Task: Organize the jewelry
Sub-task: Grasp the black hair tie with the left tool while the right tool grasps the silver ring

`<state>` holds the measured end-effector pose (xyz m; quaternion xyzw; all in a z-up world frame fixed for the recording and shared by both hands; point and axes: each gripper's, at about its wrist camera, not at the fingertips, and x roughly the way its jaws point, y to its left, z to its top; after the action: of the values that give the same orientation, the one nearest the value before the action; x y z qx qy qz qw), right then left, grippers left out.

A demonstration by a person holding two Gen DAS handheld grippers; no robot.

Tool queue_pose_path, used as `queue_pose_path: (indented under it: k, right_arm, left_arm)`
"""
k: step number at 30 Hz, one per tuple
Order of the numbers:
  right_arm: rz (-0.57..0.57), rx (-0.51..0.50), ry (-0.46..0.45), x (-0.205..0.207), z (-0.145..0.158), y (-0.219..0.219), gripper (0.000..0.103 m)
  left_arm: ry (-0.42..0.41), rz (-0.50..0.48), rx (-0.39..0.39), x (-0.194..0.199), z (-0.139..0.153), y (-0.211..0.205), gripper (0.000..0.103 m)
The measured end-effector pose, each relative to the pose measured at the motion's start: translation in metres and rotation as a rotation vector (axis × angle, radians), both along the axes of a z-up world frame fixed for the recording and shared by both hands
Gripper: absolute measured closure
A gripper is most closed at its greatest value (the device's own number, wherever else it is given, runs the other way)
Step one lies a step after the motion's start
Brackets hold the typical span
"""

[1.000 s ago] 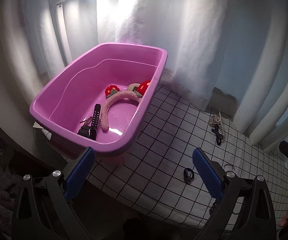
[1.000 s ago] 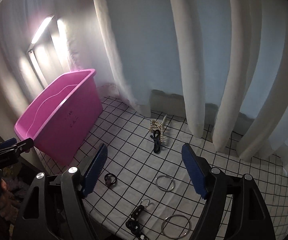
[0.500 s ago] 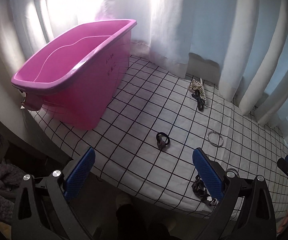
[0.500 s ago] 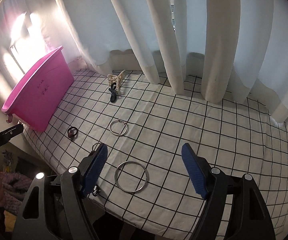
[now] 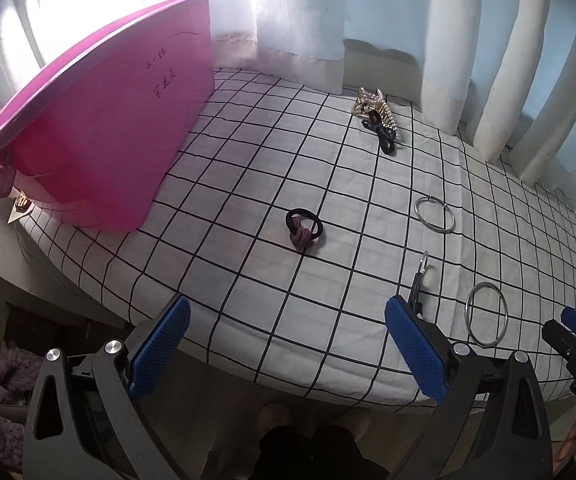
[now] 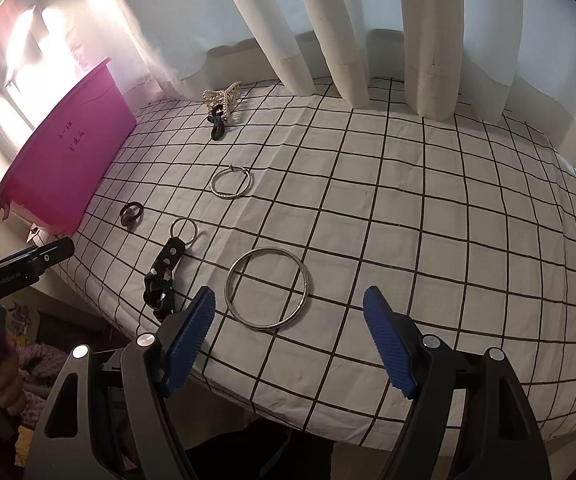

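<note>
Both grippers hover low at the bed's near edge — left gripper [image 5: 284, 344] and right gripper [image 6: 288, 336] spread wide, empty, right over the big ring [image 6: 267, 287].

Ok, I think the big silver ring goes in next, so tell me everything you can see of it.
The big silver ring is a thin, plain hoop of shiny metal, seemingly closed, lying flat on the checked cloth. It sits near the table's front edge, just ahead of the open right hand-held gripper, which is not touching it. Nothing else touches it; the black strap with a small ring lies apart on its left.
</note>
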<state>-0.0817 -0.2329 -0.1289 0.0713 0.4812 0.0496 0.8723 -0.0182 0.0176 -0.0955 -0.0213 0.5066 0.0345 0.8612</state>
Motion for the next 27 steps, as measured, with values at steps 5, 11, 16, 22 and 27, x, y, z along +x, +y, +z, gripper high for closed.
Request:
queue_pose_path:
  k: [5, 11, 16, 22, 27]
  right_arm:
    - [-0.065, -0.023, 0.031, -0.003, -0.022, 0.014, 0.030]
    - [-0.104, -0.031, 0.014, -0.001, -0.040, 0.035, 0.030]
    - [-0.103, -0.021, 0.013, 0.005, -0.052, 0.043, 0.030]
    - [-0.094, -0.044, -0.019, 0.007, -0.062, 0.049, 0.030]
    - [-0.075, -0.113, -0.069, 0.007, -0.066, 0.056, 0.028]
  left_arm:
    - [-0.008, -0.043, -0.017, 0.017, -0.014, 0.011, 0.007]
    - [-0.019, -0.097, -0.013, 0.032, -0.033, 0.019, 0.007]
    - [-0.023, -0.107, -0.016, 0.043, -0.050, 0.021, 0.007]
    - [-0.062, -0.124, -0.020, 0.051, -0.063, 0.016, 0.007]
    - [-0.104, -0.147, -0.005, 0.057, -0.071, 0.010, 0.007]
